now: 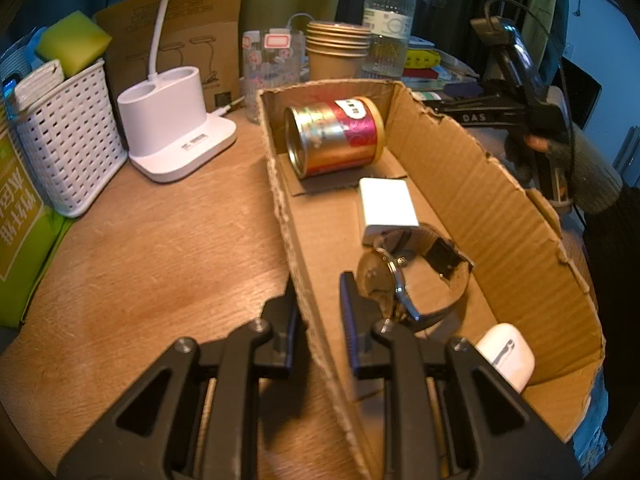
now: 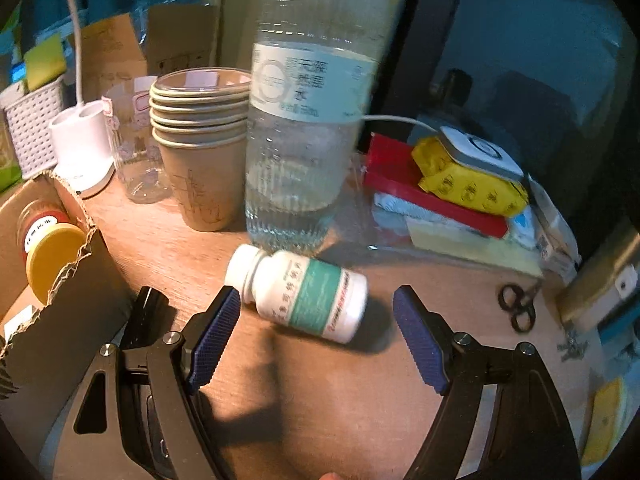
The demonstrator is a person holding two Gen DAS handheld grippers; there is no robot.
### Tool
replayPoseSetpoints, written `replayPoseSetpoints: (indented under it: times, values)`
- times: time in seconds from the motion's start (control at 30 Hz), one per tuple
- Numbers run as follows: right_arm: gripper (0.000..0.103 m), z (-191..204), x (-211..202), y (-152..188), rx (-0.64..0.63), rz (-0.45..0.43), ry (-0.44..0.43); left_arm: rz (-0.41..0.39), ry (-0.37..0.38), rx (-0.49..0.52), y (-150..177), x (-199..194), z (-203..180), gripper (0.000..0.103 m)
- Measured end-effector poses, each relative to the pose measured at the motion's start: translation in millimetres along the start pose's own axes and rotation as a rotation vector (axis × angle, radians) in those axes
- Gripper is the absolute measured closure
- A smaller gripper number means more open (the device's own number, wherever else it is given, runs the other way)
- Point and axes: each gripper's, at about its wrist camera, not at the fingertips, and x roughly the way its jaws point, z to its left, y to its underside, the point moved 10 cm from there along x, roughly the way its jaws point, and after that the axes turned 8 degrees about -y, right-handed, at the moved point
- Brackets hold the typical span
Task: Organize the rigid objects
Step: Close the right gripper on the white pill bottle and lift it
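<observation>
Your left gripper (image 1: 318, 300) straddles the torn left wall of the shallow brown cardboard tray (image 1: 480, 184), lower centre of the left view: one finger outside on the wooden tabletop (image 1: 160, 264), one inside. A narrow gap shows around the wall, so I cannot tell whether it is pinching the cardboard.

In the tray:
- gold and red metal tin with a yellow lid (image 1: 336, 138), on its side at the far end, long axis running left-right across the tray, lid to the right
- white square charger block (image 1: 386, 208), mid-tray, lying flat
- steel wristwatch with a dark strap (image 1: 412, 276), on edge, just beside the inner finger, touching the charger
- white earbud case (image 1: 506, 354), lower right, against the right wall

Open room is small: the bare strip of tray floor along the left wall.

Your right gripper (image 2: 316, 316) is spread wide, holding nothing. The white plastic pill bottle with a green label (image 2: 300, 294) lies on its side between the blue-padded fingers (image 2: 214, 336), centre of the right view. Long axis runs upper left to lower right, white cap toward upper left, just beside the left pad. The right pad stands well clear.

Obstacles: clear plastic water bottle (image 2: 308, 120) upright just behind the cap; stack of brown paper cups (image 2: 200, 140) left of it; tray corner at lower left; small black scissors (image 2: 518, 306) on the table at right.
</observation>
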Motion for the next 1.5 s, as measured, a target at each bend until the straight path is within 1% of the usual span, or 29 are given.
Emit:
replayPoseSetpoints:
  times: [0.17, 0.33, 0.4, 0.5, 0.6, 0.67, 0.73, 0.77, 0.87, 0.97, 1.03, 1.2, 1.4, 1.5]
  values:
    - [0.021, 12.3, 9.3, -1.6, -0.059, 0.027, -0.022, 0.0, 0.001, 0.0, 0.1, 0.5, 1.4, 0.083]
    - [0.021, 32.5, 5.9, 11.3, -0.074, 0.074, -0.056, 0.0, 0.001, -0.001, 0.3, 0.3, 1.4, 0.083]
    - [0.021, 44.9, -0.1, 16.2, -0.12, 0.081, -0.052, 0.0, 0.002, -0.001, 0.4, 0.1, 1.4, 0.083]
    - [0.021, 48.8, -1.1, 12.1, -0.159, 0.07, -0.021, 0.0, 0.001, -0.001, 0.5, -0.1, 0.7, 0.083]
    - [0.021, 40.6, 3.8, 4.3, -0.141, 0.055, 0.01, 0.0, 0.001, -0.001, 0.5, -0.1, 1.0, 0.083]
    - [0.021, 34.5, 8.2, -1.8, -0.105, 0.047, -0.008, 0.0, 0.002, -0.001, 0.3, 0.1, 1.5, 0.083]
    - [0.021, 29.6, 13.0, -2.1, -0.079, 0.056, -0.023, 0.0, 0.002, -0.001, 0.6, -0.2, 0.7, 0.083]
    - [0.023, 27.4, 16.2, 0.2, -0.067, 0.066, -0.02, 0.0, 0.002, -0.001, 0.4, 0.1, 1.5, 0.083]
    - [0.04, 27.0, 22.1, 8.5, -0.042, 0.09, -0.023, 0.0, 0.002, -0.001, 0.3, 0.1, 1.5, 0.083]
    - [0.047, 31.6, 23.2, 13.6, -0.035, 0.096, -0.022, 0.001, 0.003, -0.002, 0.3, 0.1, 1.2, 0.083]
    - [0.048, 34.6, 19.9, 14.5, -0.032, 0.099, -0.005, 0.001, 0.003, -0.002, 0.3, 0.1, 1.4, 0.083]
    - [0.052, 35.4, 1.0, 11.4, -0.022, 0.067, 0.041, 0.001, 0.002, -0.002, 0.4, 0.0, 1.1, 0.083]
    - [0.055, 39.7, -30.7, 14.8, -0.007, 0.02, 0.069, 0.001, 0.003, -0.002, 0.3, 0.2, 1.7, 0.083]
    - [0.057, 48.6, -47.5, 15.3, -0.017, -0.005, 0.087, 0.001, 0.003, -0.002, 0.3, 0.2, 1.7, 0.083]
